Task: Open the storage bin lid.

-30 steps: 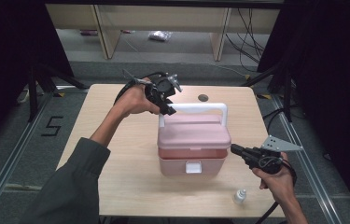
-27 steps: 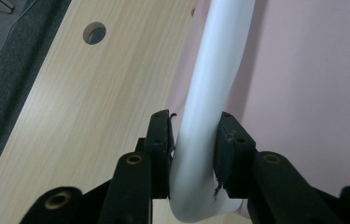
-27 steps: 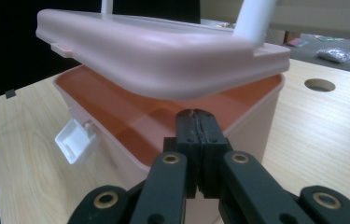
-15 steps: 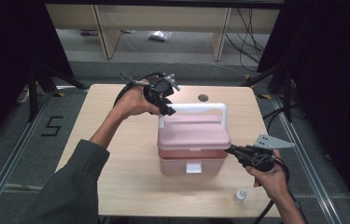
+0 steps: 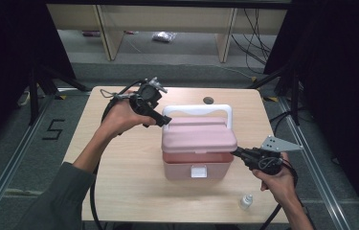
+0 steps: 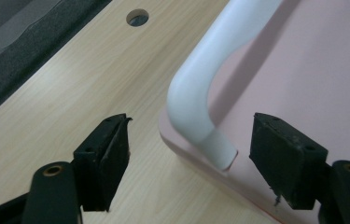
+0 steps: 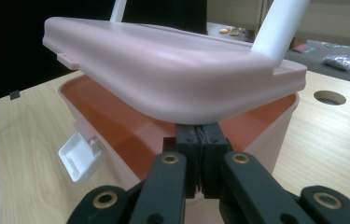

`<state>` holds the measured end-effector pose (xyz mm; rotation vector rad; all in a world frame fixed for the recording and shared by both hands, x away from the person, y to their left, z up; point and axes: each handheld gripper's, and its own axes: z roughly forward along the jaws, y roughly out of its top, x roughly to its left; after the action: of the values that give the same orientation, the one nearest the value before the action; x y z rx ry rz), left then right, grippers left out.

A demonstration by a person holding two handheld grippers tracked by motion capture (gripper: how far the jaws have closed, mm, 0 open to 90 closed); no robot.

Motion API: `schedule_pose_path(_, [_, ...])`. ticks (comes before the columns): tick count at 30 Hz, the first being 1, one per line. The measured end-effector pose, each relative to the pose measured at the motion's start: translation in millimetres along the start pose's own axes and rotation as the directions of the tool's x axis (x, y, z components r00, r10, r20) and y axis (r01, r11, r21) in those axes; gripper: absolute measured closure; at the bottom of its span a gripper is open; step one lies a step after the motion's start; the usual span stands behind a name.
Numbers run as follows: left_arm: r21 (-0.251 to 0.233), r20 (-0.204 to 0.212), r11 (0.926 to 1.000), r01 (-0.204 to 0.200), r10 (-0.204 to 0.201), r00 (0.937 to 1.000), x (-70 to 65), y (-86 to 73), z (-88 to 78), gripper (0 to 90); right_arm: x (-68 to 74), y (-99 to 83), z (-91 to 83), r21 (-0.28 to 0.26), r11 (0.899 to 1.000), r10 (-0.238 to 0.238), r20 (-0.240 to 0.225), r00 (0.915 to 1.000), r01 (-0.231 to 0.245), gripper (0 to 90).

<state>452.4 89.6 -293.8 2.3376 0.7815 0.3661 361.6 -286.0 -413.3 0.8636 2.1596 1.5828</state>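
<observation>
1. A pale pink plastic storage box (image 5: 196, 163) with a white hoop handle (image 5: 197, 111) sits near the middle of a light wooden tabletop (image 5: 129, 182), its pink lid (image 5: 198, 135) raised off the box at the side nearest the right tongs, showing an orange-brown interior (image 7: 116, 121).

2. The left tongs (image 6: 189, 161), held in the person's left hand (image 5: 119, 117), are spread wide. One black pad sits over the bare wood, the other over the lid, with the foot of the handle between them. Neither pad touches it.

3. The right tongs (image 7: 203, 154), held in the right hand (image 5: 277, 179), have their pads pressed together with nothing between them. Their tips sit just under the lid's lifted edge at the box's rim; whether they bear on the lid cannot be told.

4. A white latch (image 7: 77, 156) hangs open on the box's front wall.

5. A small clear bottle with a white cap (image 5: 246, 201) stands near the tabletop's front edge, apart from the box, just beside the right forearm.

6. A round hole (image 5: 208, 100) pierces the tabletop behind the box.
</observation>
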Motion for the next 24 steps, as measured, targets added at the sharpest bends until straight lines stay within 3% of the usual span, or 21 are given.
schedule_pose_path(2, [-0.008,0.013,0.9990,0.044,-0.044,0.9990,1.9,-8.7,-0.5,24.4,-0.5,0.8,0.4,-0.004,1.000,-0.006,-0.004,1.0000,0.006,89.2])
schedule_pose_path(4, [-0.006,-0.010,0.9974,0.071,-0.071,0.9974,1.6,-17.6,0.9,21.5,0.6,1.4,-0.1,0.008,1.000,0.015,-0.005,0.9999,-0.015,88.9])
schedule_pose_path(5, [-0.012,-0.010,0.9967,0.081,-0.081,0.9967,1.5,-20.4,1.0,21.5,-1.1,1.9,0.6,-0.005,1.000,-0.004,0.000,1.0000,0.004,88.7])
schedule_pose_path(7, [-0.036,0.009,0.9930,0.112,-0.112,0.9937,2.9,-28.1,0.4,21.4,0.4,2.3,0.2,-0.001,1.000,0.015,-0.007,0.9999,-0.015,88.1])
schedule_pose_path(9, [-0.043,0.032,0.9907,0.129,-0.128,0.9913,6.4,-36.5,0.5,21.0,-0.8,2.3,1.0,-0.009,1.000,-0.002,-0.008,1.0000,0.002,88.0])
schedule_pose_path(12, [-0.046,0.023,0.9816,0.185,-0.184,0.9826,10.2,-51.2,5.2,20.1,-1.2,3.5,1.3,-0.008,1.000,-0.001,-0.005,1.0000,0.001,88.0])
schedule_pose_path(13, [-0.044,0.018,0.9809,0.190,-0.189,0.9818,10.2,-54.4,6.3,19.4,-1.1,4.8,0.0,0.011,1.000,0.000,0.003,1.0000,0.000,88.0])
schedule_pose_path(14, [-0.046,0.020,0.9799,0.194,-0.194,0.9809,9.9,-58.7,7.7,19.4,-1.6,5.1,1.4,-0.009,1.000,-0.002,-0.002,1.0000,0.002,88.0])
schedule_pose_path(15, [-0.053,0.014,0.9781,0.201,-0.201,0.9795,8.3,-62.6,9.3,19.4,-0.5,6.0,0.8,0.006,1.000,0.022,-0.013,0.9997,-0.022,88.1])
schedule_pose_path(16, [-0.056,0.017,0.9769,0.206,-0.206,0.9785,6.4,-66.2,11.0,19.3,0.9,7.2,-0.7,0.015,0.999,0.031,0.005,0.9995,-0.031,88.0])
schedule_pose_path(17, [-0.059,0.017,0.9754,0.212,-0.212,0.9772,3.8,-69.5,13.2,19.1,-1.5,8.2,0.6,-0.005,1.000,-0.008,0.008,0.9999,0.008,88.0])
schedule_pose_path(18, [-0.051,0.019,0.9766,0.209,-0.208,0.9779,1.2,-72.5,14.9,19.0,0.3,8.7,1.1,-0.009,1.000,0.014,0.003,0.9999,-0.014,88.0])
schedule_pose_path(19, [-0.050,0.020,0.9778,0.204,-0.203,0.9790,-1.8,-75.4,16.9,18.9,-1.5,9.9,1.2,-0.011,1.000,-0.012,0.008,0.9999,0.012,88.0])
schedule_pose_path(21, [-0.057,0.030,0.9762,0.209,-0.208,0.9777,-7.4,-80.9,19.8,18.8,0.0,11.2,0.7,-0.005,1.000,0.007,0.009,0.9999,-0.007,88.0])
schedule_pose_path(23, [-0.079,0.026,0.9730,0.217,-0.215,0.9762,-13.1,-87.7,20.8,18.8,-0.7,12.5,0.7,-0.004,1.000,0.003,0.001,1.0000,-0.003,88.0])
schedule_pose_path(24, [-0.092,0.022,0.9695,0.227,-0.226,0.9738,-15.6,-90.9,21.6,18.8,-1.2,12.9,0.3,-0.008,1.000,-0.012,0.019,0.9998,0.012,88.0])
